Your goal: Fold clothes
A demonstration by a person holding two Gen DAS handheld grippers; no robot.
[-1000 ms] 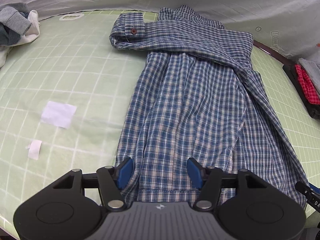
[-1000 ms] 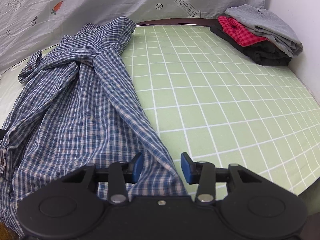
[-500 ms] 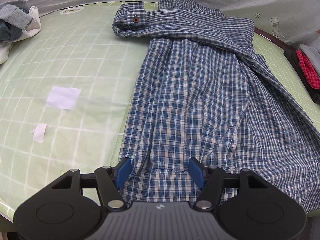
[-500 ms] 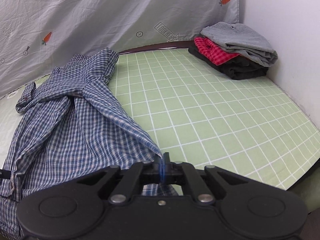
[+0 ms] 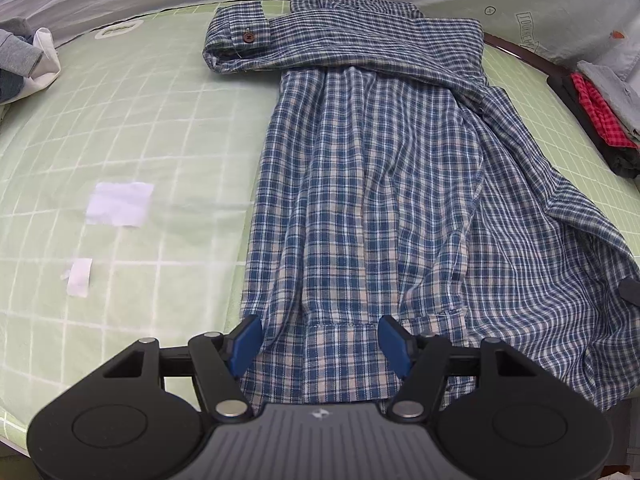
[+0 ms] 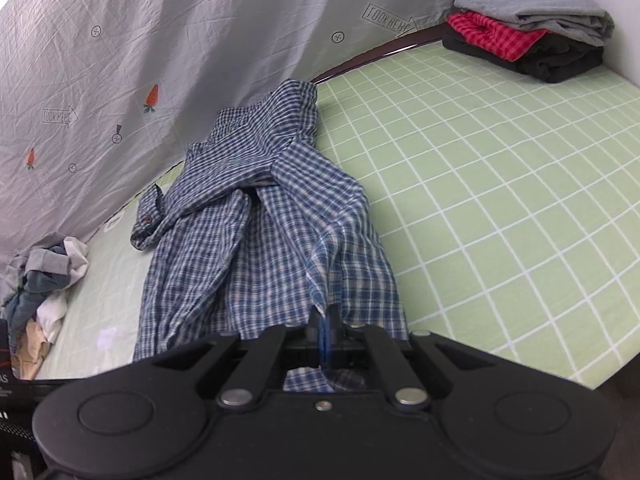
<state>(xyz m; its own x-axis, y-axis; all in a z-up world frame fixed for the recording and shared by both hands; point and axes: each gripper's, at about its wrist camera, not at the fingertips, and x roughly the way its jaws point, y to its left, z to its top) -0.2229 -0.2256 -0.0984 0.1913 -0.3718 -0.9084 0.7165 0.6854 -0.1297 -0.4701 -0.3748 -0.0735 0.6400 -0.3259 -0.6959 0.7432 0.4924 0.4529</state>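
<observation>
A blue-and-white plaid shirt [image 5: 372, 184] lies lengthwise on the green grid mat [image 5: 140, 120], collar far, hem near. One sleeve with a buttoned cuff [image 5: 240, 36] is folded across the top. My left gripper [image 5: 320, 340] is open, its blue pads either side of the near hem. My right gripper [image 6: 324, 332] is shut on the shirt's right hem edge and holds it lifted above the mat, the shirt [image 6: 272, 240] tented up from it.
A stack of folded clothes, grey over red check over black [image 6: 528, 28], sits at the far right corner. A heap of unfolded clothes [image 6: 44, 280] lies at the left. Two white paper scraps [image 5: 120, 204] lie on the mat. A printed grey sheet [image 6: 160, 40] hangs behind.
My right gripper closed on the shirt's right hem edge and lifted it up and leftward. My left gripper crept slightly forward over the hem and stayed open.
</observation>
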